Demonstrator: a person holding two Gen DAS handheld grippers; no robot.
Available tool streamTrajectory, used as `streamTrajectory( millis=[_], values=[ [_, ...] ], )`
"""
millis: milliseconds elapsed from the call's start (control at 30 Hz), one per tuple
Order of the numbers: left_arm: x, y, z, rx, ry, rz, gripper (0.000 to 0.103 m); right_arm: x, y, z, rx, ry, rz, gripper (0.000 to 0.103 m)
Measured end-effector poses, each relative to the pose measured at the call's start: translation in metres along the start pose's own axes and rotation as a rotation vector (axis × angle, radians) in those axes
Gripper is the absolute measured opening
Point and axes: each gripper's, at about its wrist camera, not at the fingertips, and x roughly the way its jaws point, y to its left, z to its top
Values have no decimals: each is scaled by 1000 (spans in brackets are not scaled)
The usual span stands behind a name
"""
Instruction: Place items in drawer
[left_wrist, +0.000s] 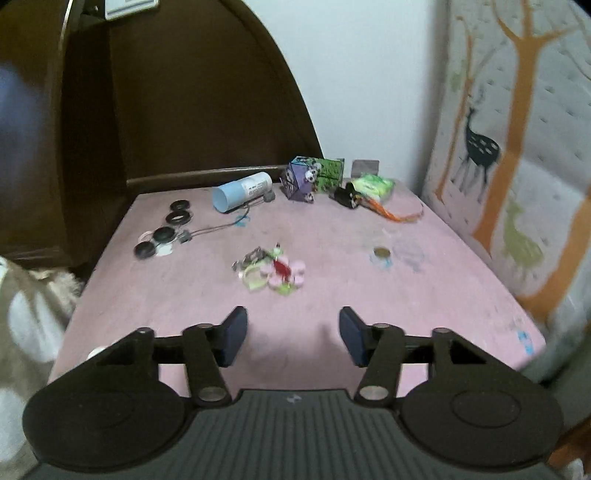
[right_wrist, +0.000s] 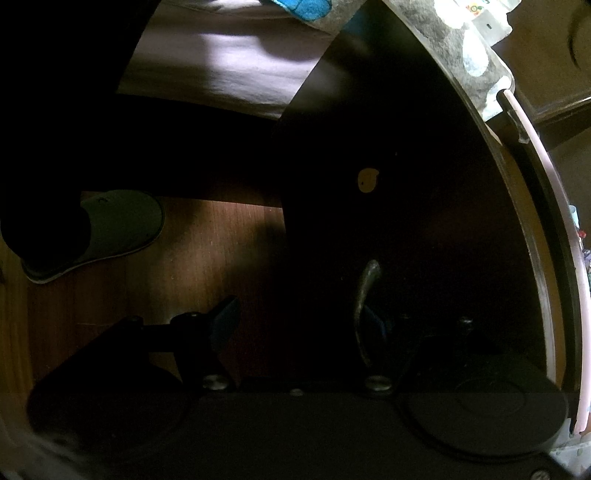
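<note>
In the left wrist view my left gripper (left_wrist: 293, 332) is open and empty above the near part of a pink tabletop (left_wrist: 332, 229). Ahead of it lies a small pile of pink and green trinkets (left_wrist: 271, 271). Further back are a light blue tube (left_wrist: 240, 192), a patterned cube (left_wrist: 301, 179), black rings (left_wrist: 164, 229) and a coin (left_wrist: 381, 253). In the dark right wrist view my right gripper (right_wrist: 299, 321) is open beside the dark drawer front (right_wrist: 406, 221); its right finger sits behind the metal drawer handle (right_wrist: 365, 295).
A dark wooden headboard (left_wrist: 184, 92) stands behind the table on the left. A deer-patterned mattress (left_wrist: 517, 166) leans at the right. A green packet (left_wrist: 373, 186) lies at the back. In the right wrist view a grey slipper (right_wrist: 110, 229) is on the wooden floor (right_wrist: 203, 258).
</note>
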Motion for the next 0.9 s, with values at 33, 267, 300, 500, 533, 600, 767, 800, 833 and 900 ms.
streamTrajectory(
  millis=[33, 267, 300, 500, 533, 600, 767, 800, 833, 900],
  values=[
    [6, 0, 4, -7, -4, 3, 48, 0, 0, 0, 0, 0, 0, 72],
    [51, 0, 24, -59, -7, 40, 37, 0, 2, -1, -13, -2, -5, 72],
    [56, 0, 25, -68, -3, 48, 33, -1, 1, -1, -12, -2, -5, 72],
    [81, 8, 27, -118, 35, 75, 22, -1, 1, -3, -14, -5, -4, 72],
    [83, 9, 27, -121, 40, 78, 18, -1, 1, -3, -14, -6, -4, 72],
    [85, 11, 28, -113, 40, 74, 4, -1, 1, -3, -15, -7, -4, 72],
    [65, 13, 33, -92, 0, 70, 3, -1, 0, -4, -13, -6, -4, 72],
    [60, 14, 35, -92, -11, 65, 3, -1, 0, -4, -13, -6, -4, 72],
    [53, 15, 37, -91, -23, 64, 3, -2, 0, -4, -13, -5, -4, 72],
    [39, 19, 40, -97, -40, 58, 3, -2, 0, -4, -14, -5, -4, 72]
  ],
)
